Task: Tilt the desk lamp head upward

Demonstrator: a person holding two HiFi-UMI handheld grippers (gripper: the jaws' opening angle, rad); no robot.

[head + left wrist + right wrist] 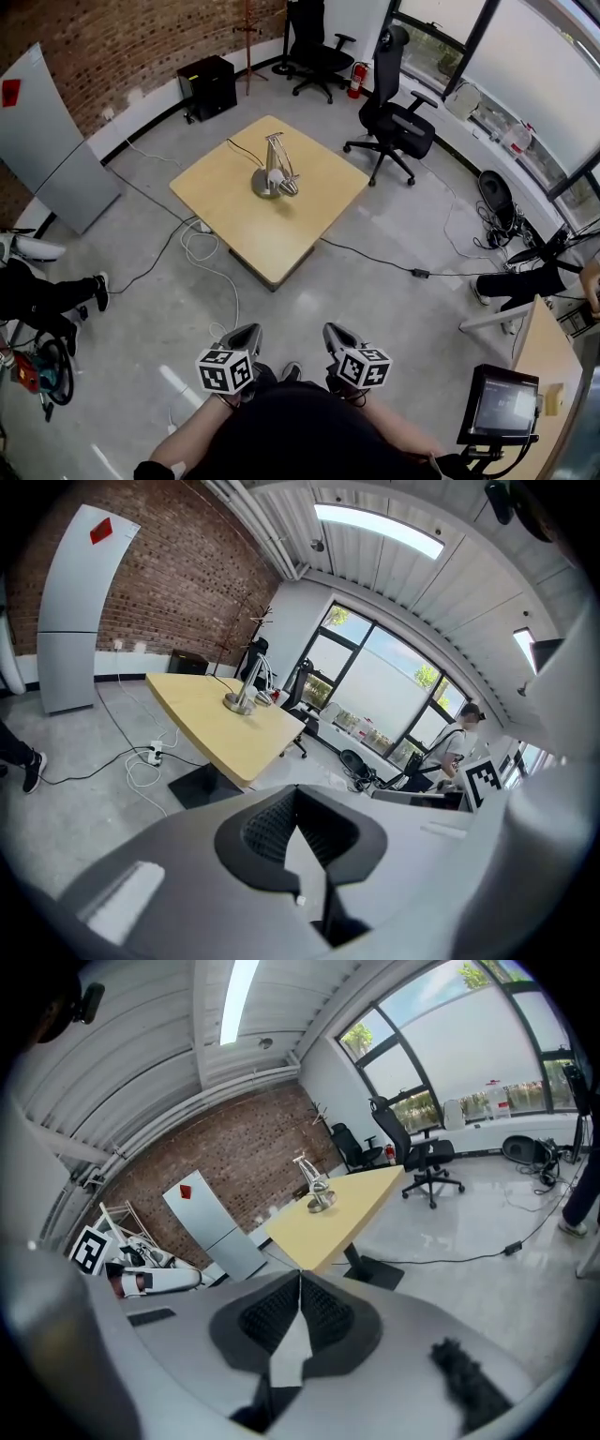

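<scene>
The square wooden bench (281, 234) stood out on the open floor well ahead of me. The desk lamp (273, 171) sat near its middle, well apart from both grippers. I judged the lamp to be stiff metal, with a round base (264, 184) probably heavy enough to stay put, though its smooth finish might slip. My plan was to steady the base or the arm with one gripper and raise the head by its outer end with the other, gently, since the hinge might be tight. From this far off the head and hinge were too small to make out, so I could not tell which way the head faced. The left gripper (245, 331) and right gripper (335, 330) hung close to my body, each with its fingers (267, 829) pressed together on nothing.
</scene>
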